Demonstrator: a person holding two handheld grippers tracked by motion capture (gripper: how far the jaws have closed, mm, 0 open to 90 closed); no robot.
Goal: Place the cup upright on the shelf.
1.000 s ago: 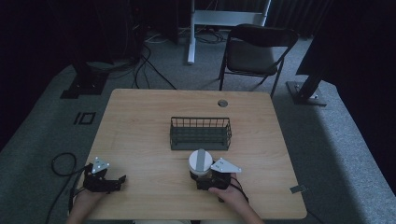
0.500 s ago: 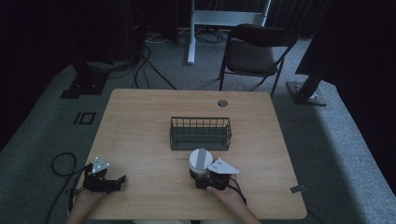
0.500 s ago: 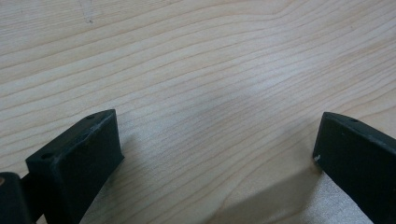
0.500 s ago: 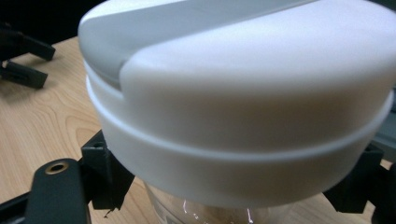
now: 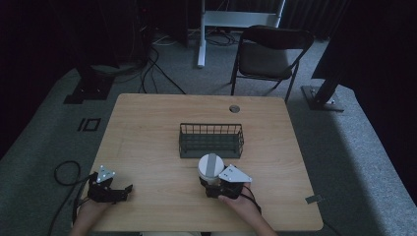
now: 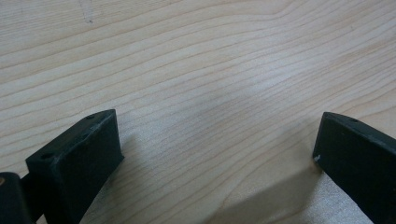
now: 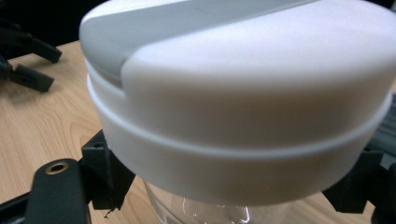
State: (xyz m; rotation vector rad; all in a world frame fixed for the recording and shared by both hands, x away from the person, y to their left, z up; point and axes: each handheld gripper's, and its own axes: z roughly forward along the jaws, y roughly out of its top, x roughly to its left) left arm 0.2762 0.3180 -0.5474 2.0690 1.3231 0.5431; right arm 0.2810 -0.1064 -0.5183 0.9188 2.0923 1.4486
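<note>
Wooden surface [image 5: 147,142] (dark room, folding chair [image 5: 268,51] behind); left gripper [image 5: 105,189] fingers apart, right gripper [image 5: 223,184] clamped on white-lidded jar [image 5: 210,167].

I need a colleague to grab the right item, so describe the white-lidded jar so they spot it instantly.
Start at the wooden table and find the dark wire basket at its middle. Just in front of it, on the person's side, stands the jar between the jaws of the right gripper. Its round white lid has a grey stripe, and its body is clear.
</note>
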